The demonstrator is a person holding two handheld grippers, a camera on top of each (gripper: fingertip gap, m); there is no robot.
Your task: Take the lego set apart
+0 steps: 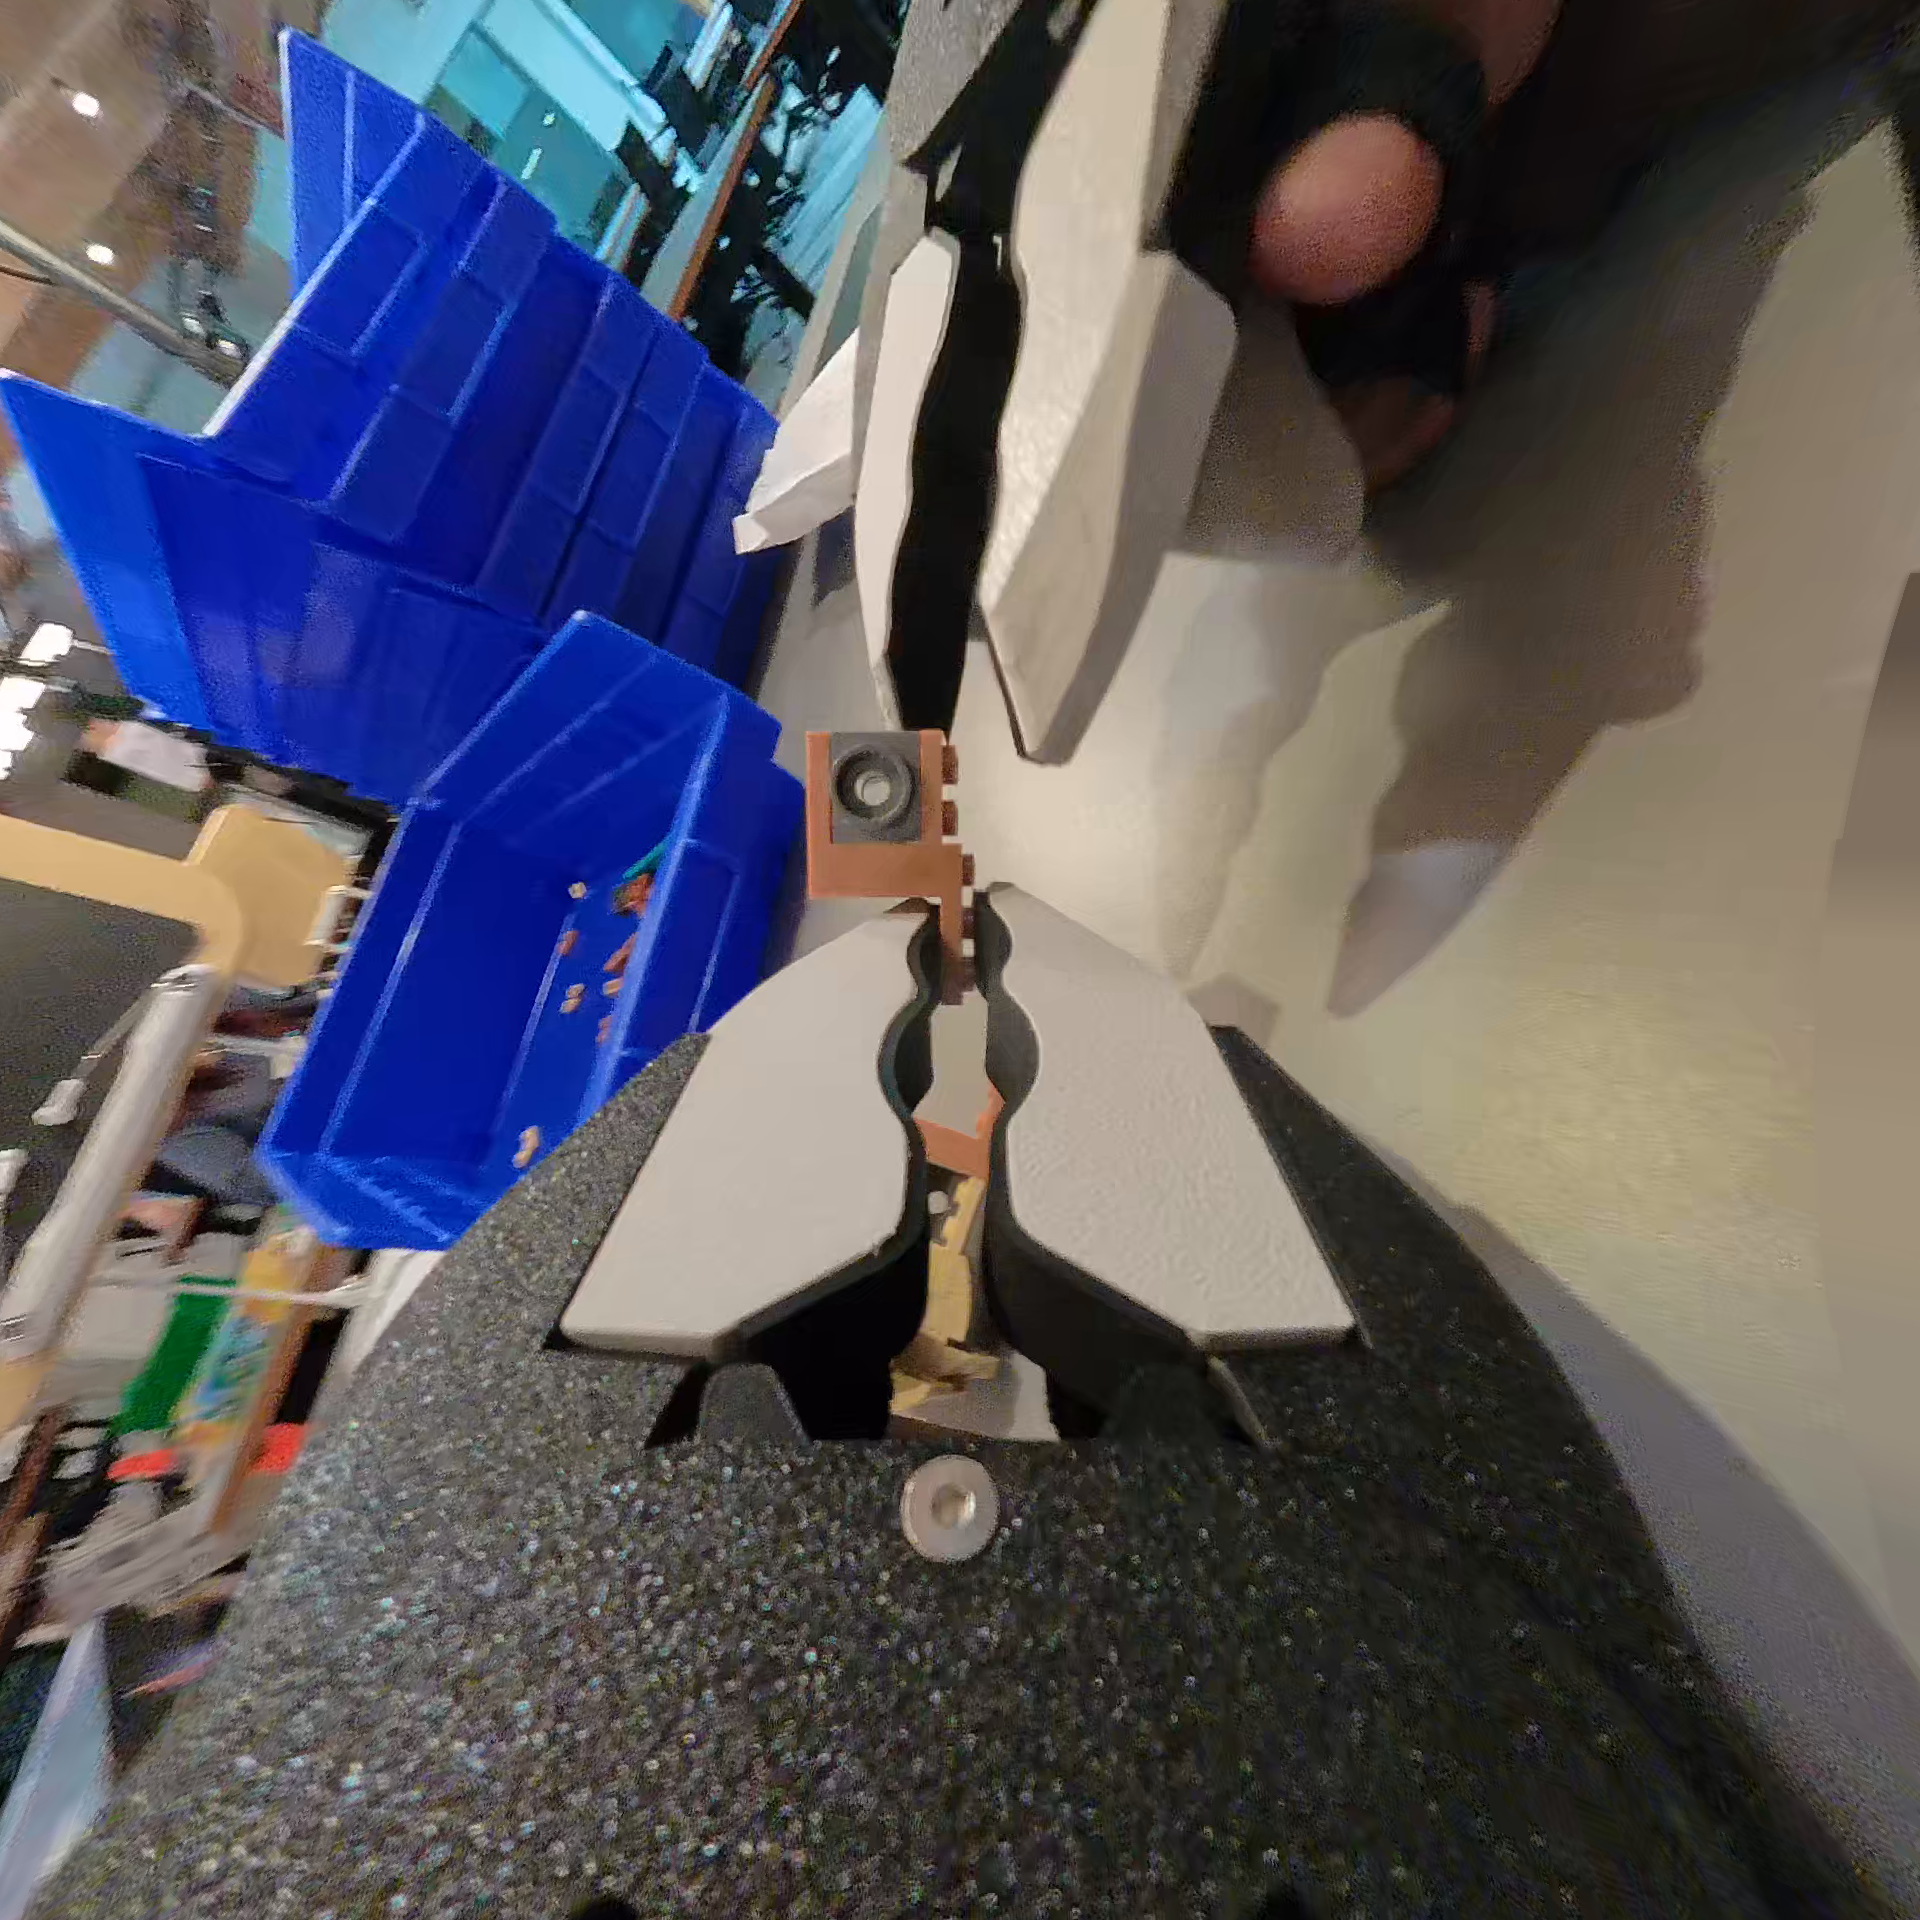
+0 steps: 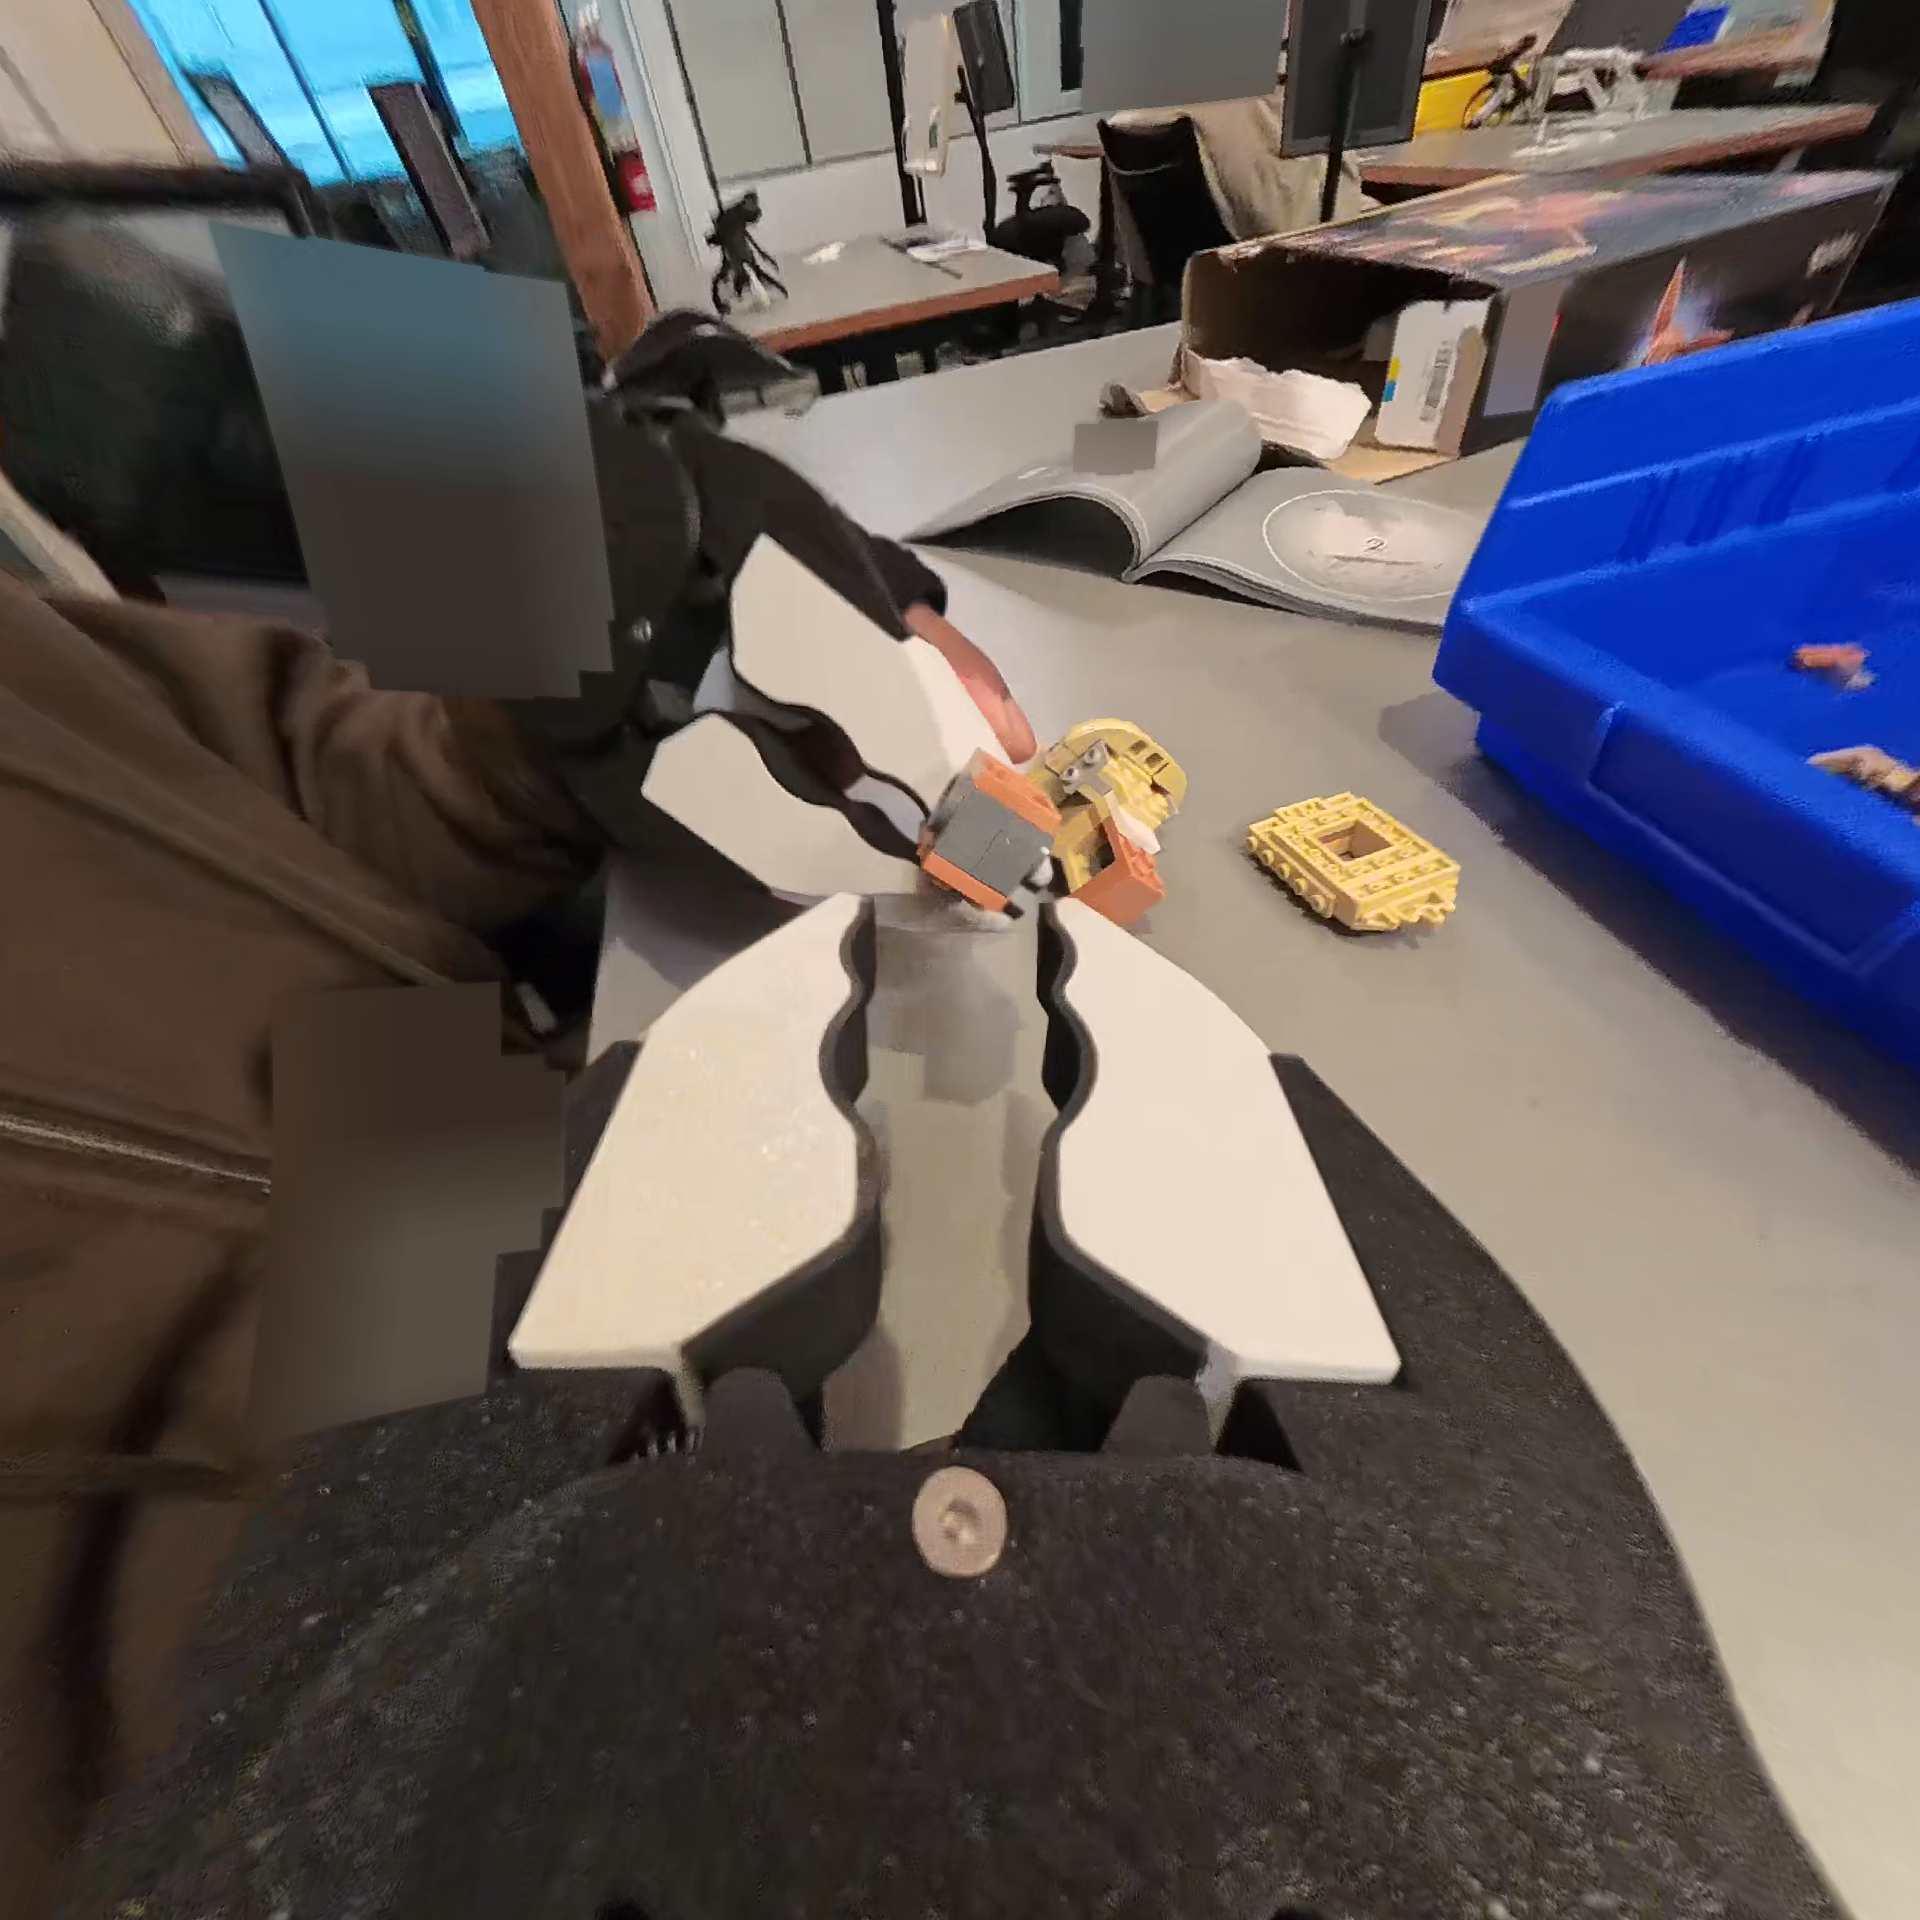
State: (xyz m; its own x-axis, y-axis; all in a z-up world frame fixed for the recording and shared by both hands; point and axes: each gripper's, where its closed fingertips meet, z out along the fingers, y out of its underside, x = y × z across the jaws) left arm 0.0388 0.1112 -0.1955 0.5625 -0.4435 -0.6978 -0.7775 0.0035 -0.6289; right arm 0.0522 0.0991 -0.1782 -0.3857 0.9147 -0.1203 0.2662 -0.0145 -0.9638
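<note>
My left gripper point(image 1: 961, 935) is shut on a thin edge of an orange-brown and dark grey brick piece point(image 1: 878, 821) and holds it above the grey table point(image 1: 1195, 883). In the right wrist view the left gripper point(image 2: 914, 831) comes in from the left with that piece point(image 2: 987, 831). My right gripper point(image 2: 956, 914) is open, with nothing between its pads; the piece sits just ahead of its fingertips. It also shows in the left wrist view point(image 1: 971, 727), facing the piece from the far side. A tan brick build point(image 2: 1117, 779) with an orange-brown box part point(image 2: 1127, 883) lies just behind.
A tan square brick frame point(image 2: 1351, 862) lies on the table to the right. A blue bin point(image 2: 1662, 623) with loose bricks stands far right; blue bins point(image 1: 520, 987) also show at left. An open booklet point(image 2: 1195, 509) and a cardboard box point(image 2: 1455, 312) lie behind. Both grippers' tips are close together, under 4 cm apart.
</note>
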